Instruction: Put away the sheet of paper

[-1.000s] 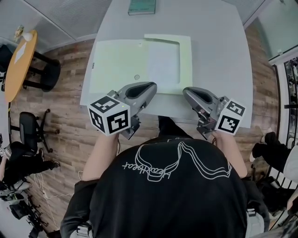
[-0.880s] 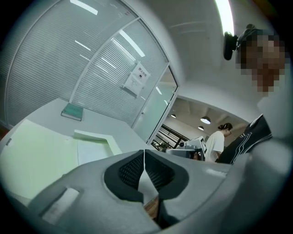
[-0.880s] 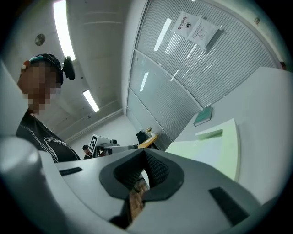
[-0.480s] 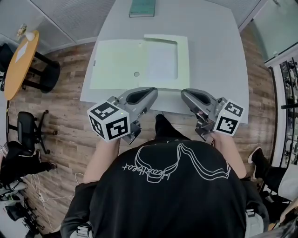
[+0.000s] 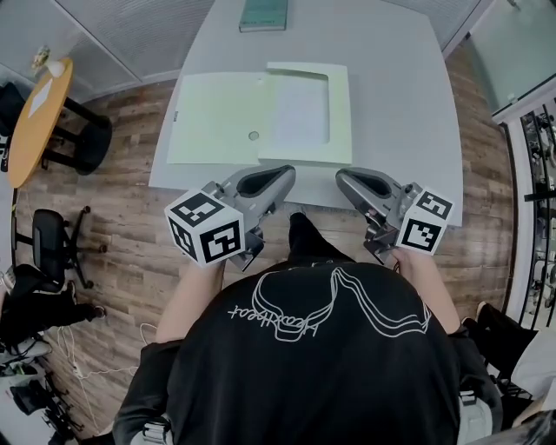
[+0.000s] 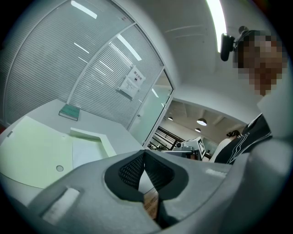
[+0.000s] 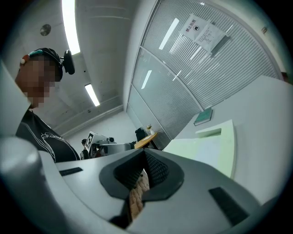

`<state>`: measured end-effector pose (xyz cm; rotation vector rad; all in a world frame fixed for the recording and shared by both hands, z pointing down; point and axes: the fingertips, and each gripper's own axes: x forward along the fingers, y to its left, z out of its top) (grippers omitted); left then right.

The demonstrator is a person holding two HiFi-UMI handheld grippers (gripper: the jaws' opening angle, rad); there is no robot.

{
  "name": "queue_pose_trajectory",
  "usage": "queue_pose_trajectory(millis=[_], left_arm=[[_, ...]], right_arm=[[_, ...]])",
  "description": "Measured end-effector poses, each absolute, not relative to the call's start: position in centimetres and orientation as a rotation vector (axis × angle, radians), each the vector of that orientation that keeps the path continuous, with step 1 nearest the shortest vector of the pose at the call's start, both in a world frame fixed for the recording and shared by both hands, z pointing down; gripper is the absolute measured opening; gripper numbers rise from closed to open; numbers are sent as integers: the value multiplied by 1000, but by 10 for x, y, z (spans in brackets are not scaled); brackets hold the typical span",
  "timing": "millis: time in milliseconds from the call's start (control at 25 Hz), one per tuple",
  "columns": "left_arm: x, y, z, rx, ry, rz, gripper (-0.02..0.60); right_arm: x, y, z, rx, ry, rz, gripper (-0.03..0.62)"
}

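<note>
My left gripper (image 5: 285, 171) has its two pads pressed together at the tips, and nothing is caught between them. My right gripper (image 5: 340, 175) is the same, pads closed on each other and empty. The two sit side by side, near each other but apart, over the near edge of the white table (image 5: 400, 96), with their tips angled a little toward one another.

Just ahead of both sets of fingers an open pale green folder (image 5: 217, 117) lies flat on the table. The sheet of paper (image 5: 300, 113) lies in the folder's right half, framed by a green pocket border. It is straight beyond the gap between my two grippers, and neither pair of fingers touches it. A small round stud (image 5: 254, 136) sits on the folder's left half, ahead of my left fingers. Well beyond the folder, at the table's far edge, lies a teal book (image 5: 264, 12).
</note>
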<state>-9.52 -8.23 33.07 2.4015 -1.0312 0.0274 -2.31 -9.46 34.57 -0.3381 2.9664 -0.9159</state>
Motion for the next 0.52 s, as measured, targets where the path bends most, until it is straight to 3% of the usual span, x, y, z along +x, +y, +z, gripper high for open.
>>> queue_pose_trajectory(millis=[520], left_arm=[[-97, -80, 338, 2388, -1028, 32, 12]], right_arm=[[-28, -92, 346, -342, 2998, -915, 8]])
